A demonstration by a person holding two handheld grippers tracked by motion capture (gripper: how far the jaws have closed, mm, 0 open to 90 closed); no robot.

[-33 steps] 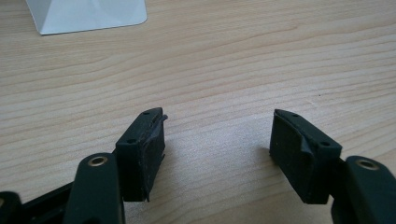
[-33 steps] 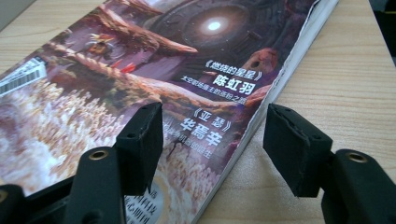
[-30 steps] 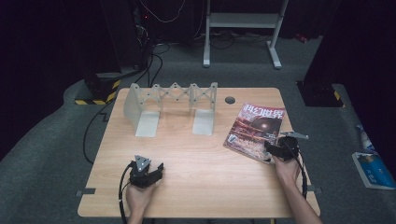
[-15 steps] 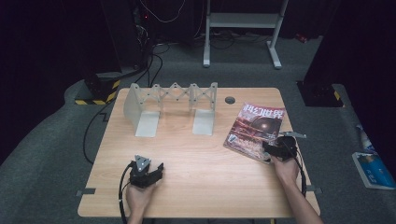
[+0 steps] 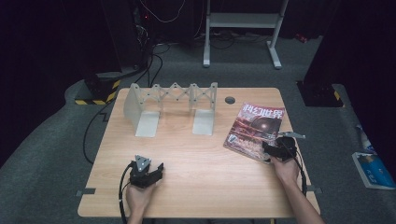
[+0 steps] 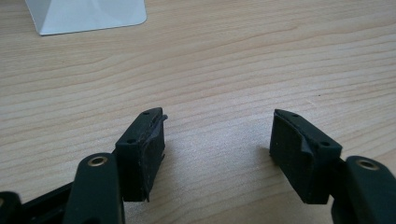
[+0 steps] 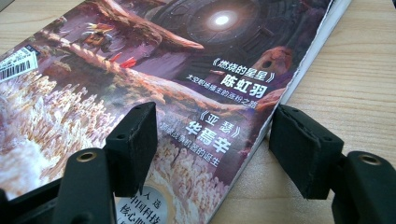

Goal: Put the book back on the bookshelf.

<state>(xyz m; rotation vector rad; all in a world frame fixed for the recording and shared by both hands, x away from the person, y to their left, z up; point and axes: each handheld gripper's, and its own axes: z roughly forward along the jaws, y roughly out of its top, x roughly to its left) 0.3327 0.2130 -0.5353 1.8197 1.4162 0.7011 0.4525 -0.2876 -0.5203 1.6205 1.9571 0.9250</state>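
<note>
A magazine with a dark science-fiction cover lies flat on the right side of the wooden table. My right gripper is open at its near corner. In the right gripper view the gripper straddles the magazine's spine edge: one jaw hangs over the cover, the other over bare wood beside it, and neither pad presses on it. My left gripper rests low at the table's front left. In the left gripper view it stands open over bare wood with nothing between its jaws.
A grey metal expanding rack with two flat base plates stands at the back of the table; one base plate's corner shows ahead of the left gripper. A round cable hole sits behind the magazine. Cables, a metal stand and a blue item lie on the floor.
</note>
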